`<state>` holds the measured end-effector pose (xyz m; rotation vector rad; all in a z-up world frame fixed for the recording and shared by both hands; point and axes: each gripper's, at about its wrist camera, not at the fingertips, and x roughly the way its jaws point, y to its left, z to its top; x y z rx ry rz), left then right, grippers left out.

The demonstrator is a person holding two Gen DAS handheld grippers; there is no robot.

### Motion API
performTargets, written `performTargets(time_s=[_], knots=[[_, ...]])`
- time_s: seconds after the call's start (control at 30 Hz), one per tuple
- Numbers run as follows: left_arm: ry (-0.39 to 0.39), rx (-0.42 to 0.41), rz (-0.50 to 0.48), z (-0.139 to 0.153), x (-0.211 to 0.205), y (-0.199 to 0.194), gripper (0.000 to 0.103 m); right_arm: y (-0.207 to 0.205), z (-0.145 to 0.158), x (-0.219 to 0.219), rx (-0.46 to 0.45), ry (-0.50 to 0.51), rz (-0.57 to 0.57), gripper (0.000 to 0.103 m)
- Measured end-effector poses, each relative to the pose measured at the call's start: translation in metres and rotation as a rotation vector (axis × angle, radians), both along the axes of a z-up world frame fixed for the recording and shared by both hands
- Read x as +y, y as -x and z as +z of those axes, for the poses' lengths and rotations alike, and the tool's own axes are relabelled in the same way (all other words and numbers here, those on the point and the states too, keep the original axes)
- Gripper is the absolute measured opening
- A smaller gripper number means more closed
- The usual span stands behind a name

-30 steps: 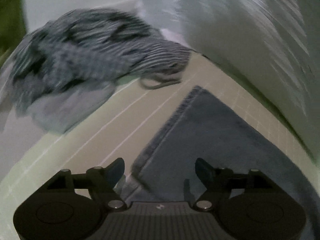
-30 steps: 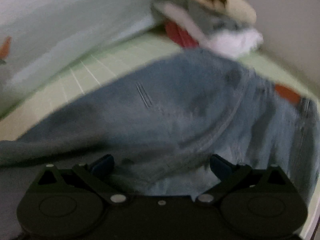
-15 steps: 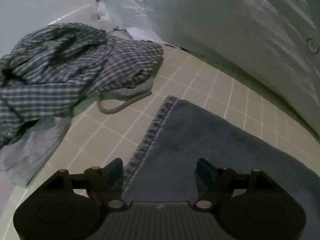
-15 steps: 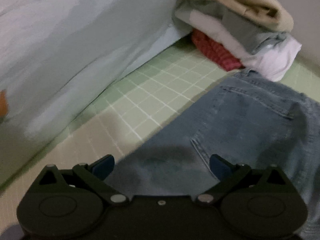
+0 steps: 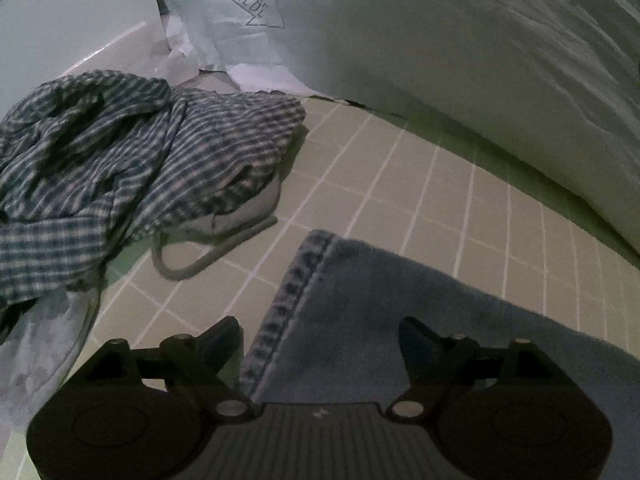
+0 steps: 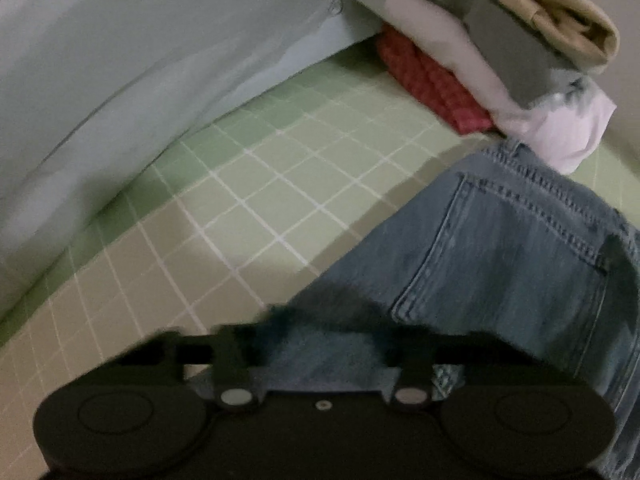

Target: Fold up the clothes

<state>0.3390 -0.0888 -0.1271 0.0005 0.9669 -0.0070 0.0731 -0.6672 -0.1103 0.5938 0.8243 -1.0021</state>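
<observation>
Nearest the left wrist camera, the black left gripper (image 5: 320, 338) is held with its jaws wide apart above the stitched hem of a pair of faded blue denim jeans (image 5: 400, 320), nothing being gripped. The jeans are spread flat on a pale green cutting mat ruled with a white grid (image 5: 400, 184). Further off to the left, a crumpled blue-and-white checked shirt (image 5: 132, 148) is heaped on the mat, well apart from the hem.

In the right wrist view the black right gripper (image 6: 324, 336) is blurred – whether its jaws are apart or closed cannot be told – with denim (image 6: 500, 248) directly at its tips and a back pocket seen beyond. Past the waistband, a stack of folded garments (image 6: 480, 48) – red, white, grey and beige – is seen at the mat's far edge.
</observation>
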Motion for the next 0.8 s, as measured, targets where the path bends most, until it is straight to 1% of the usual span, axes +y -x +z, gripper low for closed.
performTargets(time_s=[0.03,0.07,0.1,0.13,0.17,0.2,0.23,0.27,0.37,0.5,0.57,0.6,0.63,0.67,0.7,0.73,0.77,0.8], knots=[[0.001,-0.003,-0.006,0.0,-0.002,-0.001,0.085,-0.001,0.001,-0.002,-0.008,-0.004,0.003,0.008],[0.001,-0.012,-0.022,0.001,-0.004,-0.001,0.077,-0.003,0.002,-0.003,-0.001,0.002,0.004,0.007],[0.001,-0.022,-0.04,0.002,-0.006,-0.001,0.072,-0.007,0.003,-0.002,0.012,0.02,0.021,0.001],[0.005,-0.029,-0.051,0.003,-0.007,-0.001,0.059,-0.011,0.005,0.0,0.025,0.052,0.046,0.0],[0.009,-0.036,-0.061,0.005,-0.009,-0.002,0.04,-0.014,0.007,0.002,0.037,0.086,0.07,0.0],[0.013,-0.042,-0.072,0.006,-0.01,-0.002,0.028,-0.017,0.009,0.003,0.04,0.106,0.083,0.0],[0.026,-0.038,-0.066,0.007,-0.009,-0.005,0.014,-0.02,0.01,0.002,0.037,0.116,0.088,0.0],[0.041,-0.032,-0.057,0.007,-0.008,-0.008,0.012,-0.022,0.012,0.001,0.033,0.127,0.094,0.0],[0.074,-0.029,-0.04,0.008,-0.005,-0.018,0.011,-0.029,0.017,-0.002,0.022,0.157,0.111,0.0],[0.065,-0.065,-0.059,0.014,-0.009,-0.033,0.011,-0.039,0.023,-0.005,0.008,0.197,0.134,0.0],[0.059,-0.082,-0.032,0.016,-0.011,-0.042,0.012,-0.045,0.026,-0.006,0.005,0.226,0.15,0.0],[0.076,-0.069,-0.007,0.014,-0.01,-0.047,0.012,-0.051,0.028,-0.006,0.01,0.25,0.165,0.0],[0.099,-0.044,0.023,0.011,-0.008,-0.051,0.016,-0.056,0.03,-0.007,0.014,0.275,0.179,0.0],[0.118,-0.019,0.056,0.009,-0.006,-0.054,0.021,-0.06,0.031,-0.008,0.012,0.276,0.187,0.0],[0.123,-0.014,0.074,0.009,-0.004,-0.053,0.025,-0.064,0.032,-0.01,0.005,0.262,0.191,0.0],[0.125,-0.016,0.088,0.01,-0.002,-0.051,0.035,-0.066,0.033,-0.01,-0.002,0.247,0.197,0.0],[0.124,-0.028,0.088,0.014,0.0,-0.047,0.05,-0.067,0.034,-0.009,-0.011,0.23,0.205,0.0],[0.12,-0.05,0.085,0.02,0.003,-0.038,0.059,-0.066,0.035,-0.004,-0.016,0.224,0.224,0.003]])
